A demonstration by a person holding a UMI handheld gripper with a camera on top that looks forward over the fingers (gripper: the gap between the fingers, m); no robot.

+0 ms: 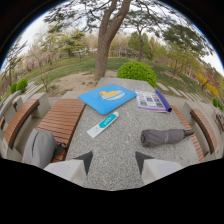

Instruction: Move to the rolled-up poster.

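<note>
Gripper (113, 159) fingers spread, holding nothing | stone table (120, 145), park setting | poster (163, 100) possibly rolled, far beyond

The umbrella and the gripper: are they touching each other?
Apart. In the gripper view, the folded umbrella lies on the table beyond the open gripper, with bare tabletop showing between it and the right fingertip.
</note>
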